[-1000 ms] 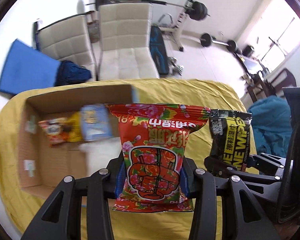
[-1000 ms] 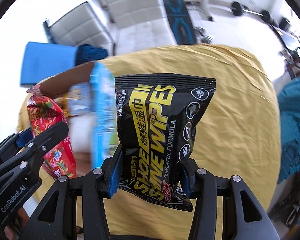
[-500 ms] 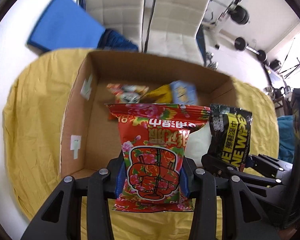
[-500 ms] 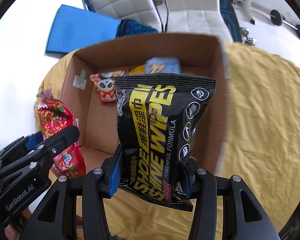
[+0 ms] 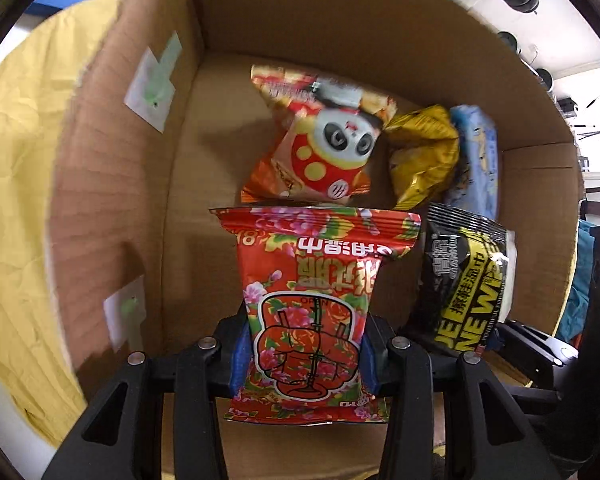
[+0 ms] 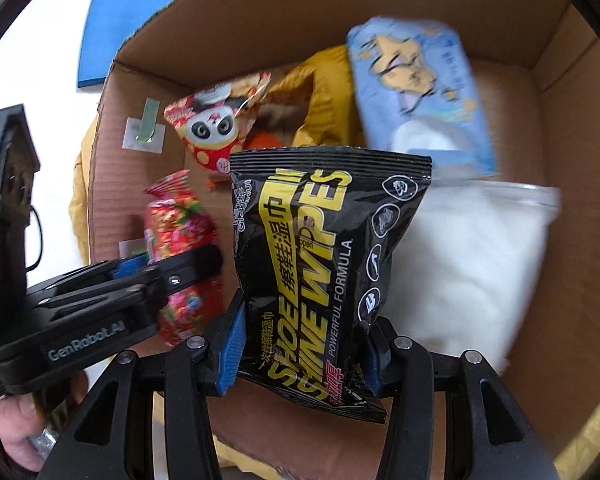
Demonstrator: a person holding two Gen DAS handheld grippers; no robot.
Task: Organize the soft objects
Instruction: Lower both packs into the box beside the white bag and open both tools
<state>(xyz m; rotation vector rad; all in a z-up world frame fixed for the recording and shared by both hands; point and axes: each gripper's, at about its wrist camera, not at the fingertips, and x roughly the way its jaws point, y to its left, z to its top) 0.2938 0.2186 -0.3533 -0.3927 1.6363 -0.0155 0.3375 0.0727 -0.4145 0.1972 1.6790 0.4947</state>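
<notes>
While both tongs stay out of it, clamped on the red pack [image 5: 306, 312] and wipes [image 6: 320, 272], the box [image 5: 112, 208] floor lies straight ahead, mid-frame.

The left gripper [image 5: 304, 354] is matte black plastic, with two broad, hollowed-out arms rising from the bottom of the frame. Each arm carries round silver screws near its tip. Its fingers [image 5: 239, 354] are faced with blue ribbed pads. The right gripper [image 6: 300, 354] has the same build: black arms with cut-out slots, silver screws, and blue ribbed pads [image 6: 232, 354] on the inner faces. In the right wrist view, the left gripper appears at lower left side-on, its black housing printed "GenRobot.AI" in pale grey letters. A thin black cable loops along the left edge. A bare hand [image 6: 18, 432] shows in the bottom left corner.
</notes>
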